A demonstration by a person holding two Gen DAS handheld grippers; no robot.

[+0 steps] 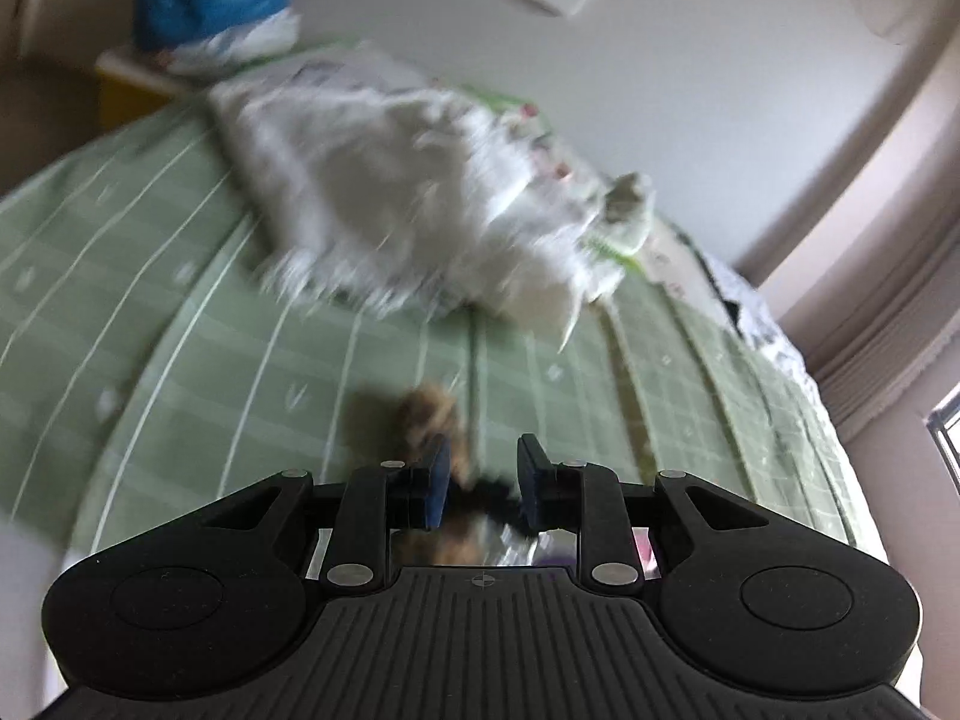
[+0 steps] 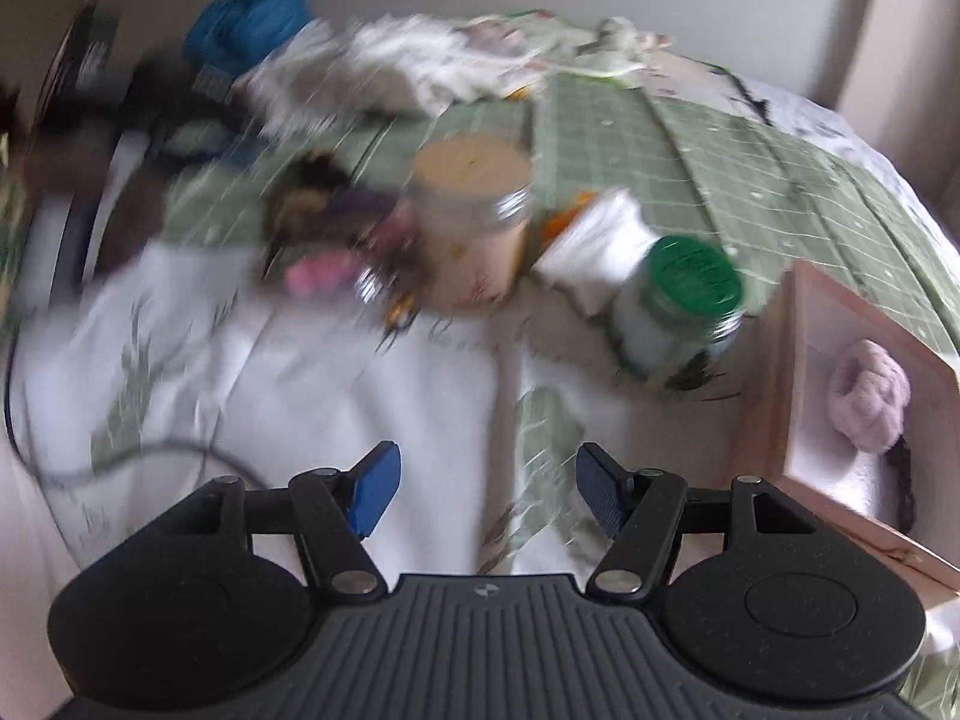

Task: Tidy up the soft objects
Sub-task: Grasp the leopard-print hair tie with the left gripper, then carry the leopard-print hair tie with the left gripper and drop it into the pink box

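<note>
Green checked bedspread (image 1: 180, 324) lies under everything we see. Our left gripper (image 1: 483, 477) is clenched on a brown furry toy (image 1: 427, 414), well short of the white fluffy blanket (image 1: 384, 192). Our right gripper (image 2: 485, 495) hangs released, nothing between its pads. Near it, a pink box (image 2: 780, 396) holds a lilac scrunchie (image 2: 867, 405).

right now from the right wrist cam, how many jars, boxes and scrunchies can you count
jars: 2, tan lid and green lid
boxes: 1, pink box
scrunchies: 1, pale pink, in the box
total: 4
The blurred pile left of the jars is too smeared to count.
</note>
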